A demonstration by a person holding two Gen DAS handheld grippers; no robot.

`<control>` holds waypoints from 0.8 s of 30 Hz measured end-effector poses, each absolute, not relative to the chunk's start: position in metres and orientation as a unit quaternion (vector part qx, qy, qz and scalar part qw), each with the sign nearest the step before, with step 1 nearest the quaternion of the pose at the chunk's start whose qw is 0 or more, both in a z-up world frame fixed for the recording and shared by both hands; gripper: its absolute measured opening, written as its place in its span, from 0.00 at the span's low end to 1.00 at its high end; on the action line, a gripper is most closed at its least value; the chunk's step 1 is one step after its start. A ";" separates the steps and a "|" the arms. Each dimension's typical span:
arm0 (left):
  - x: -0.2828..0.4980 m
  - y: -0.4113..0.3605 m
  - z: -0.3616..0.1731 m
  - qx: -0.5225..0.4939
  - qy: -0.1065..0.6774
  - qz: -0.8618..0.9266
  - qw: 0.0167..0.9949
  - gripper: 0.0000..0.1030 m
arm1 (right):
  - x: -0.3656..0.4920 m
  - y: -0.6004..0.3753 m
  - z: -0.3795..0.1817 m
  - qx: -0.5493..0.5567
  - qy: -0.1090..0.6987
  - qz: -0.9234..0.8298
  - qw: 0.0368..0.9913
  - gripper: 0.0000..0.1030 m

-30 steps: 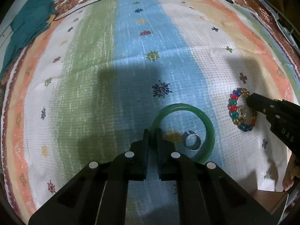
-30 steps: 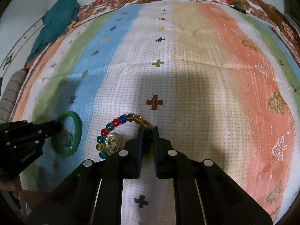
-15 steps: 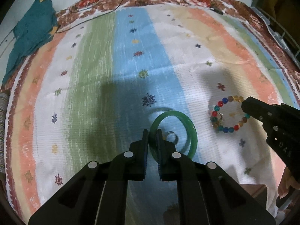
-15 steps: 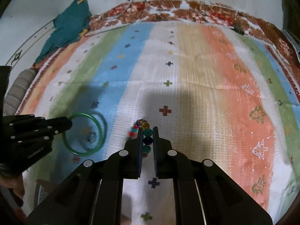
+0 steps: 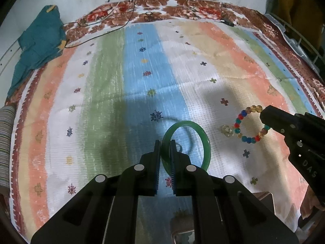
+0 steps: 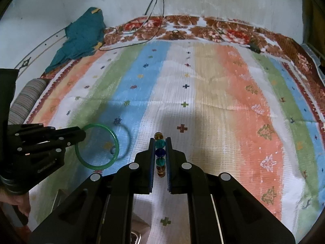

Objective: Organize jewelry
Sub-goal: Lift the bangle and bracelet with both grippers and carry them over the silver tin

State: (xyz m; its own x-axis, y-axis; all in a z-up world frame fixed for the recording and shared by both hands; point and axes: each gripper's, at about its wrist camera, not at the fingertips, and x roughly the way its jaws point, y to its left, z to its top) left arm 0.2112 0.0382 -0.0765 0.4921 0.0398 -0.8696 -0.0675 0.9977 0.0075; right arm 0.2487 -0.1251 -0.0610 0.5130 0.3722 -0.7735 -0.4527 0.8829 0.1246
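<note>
The left gripper [image 5: 165,150] had its jaws pinched on the near rim of the green bangle [image 5: 206,148], which stood tilted above the striped cloth [image 5: 105,93] and cast a ring-shaped shadow on the blue stripe. Through the hoop a small ring [image 5: 178,147] showed on the cloth below. The right gripper [image 6: 160,152] had its jaws pressed onto one side of the beaded bracelet [image 5: 246,125], a strand of red, blue, teal and amber beads seen edge-on between the pads in the right wrist view. In the left wrist view the rest of that strand hung free beside the jaws, with a pale, clear charm [image 5: 227,131] at its far end; whether the charm was attached or merely lay on the cloth beneath could not be told.

Judging by this, the task was at an early to middle stage: both larger pieces had been picked up and were clear of the cloth, but neither had been put away. At the bottom edge of both views, partly hidden by the gripper bodies, a brownish box-like object [image 5: 262,198] appeared; it may have been the intended container, though that was only a guess. The small ring remained untouched, so at least that piece, plus placing both held pieces, was left to do.
</note>
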 end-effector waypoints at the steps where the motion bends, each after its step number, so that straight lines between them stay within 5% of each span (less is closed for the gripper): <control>1: 0.210 0.038 -0.074 -0.011 0.501 0.031 0.865 0.08 | 0.247 -0.126 -0.059 -0.047 0.430 0.236 0.870 0.10; 24: 0.178 0.025 -0.037 -0.022 0.459 0.012 0.888 0.09 | 0.209 -0.134 -0.030 -0.062 0.386 0.233 0.891 0.10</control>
State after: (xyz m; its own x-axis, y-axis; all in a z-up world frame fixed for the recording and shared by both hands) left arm 0.1778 0.0252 -0.0372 0.5777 0.0009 -0.8163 -0.0406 0.9988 -0.0276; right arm 0.2088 -0.1343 -0.0300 0.5938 0.3663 -0.7164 -0.4620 0.8842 0.0692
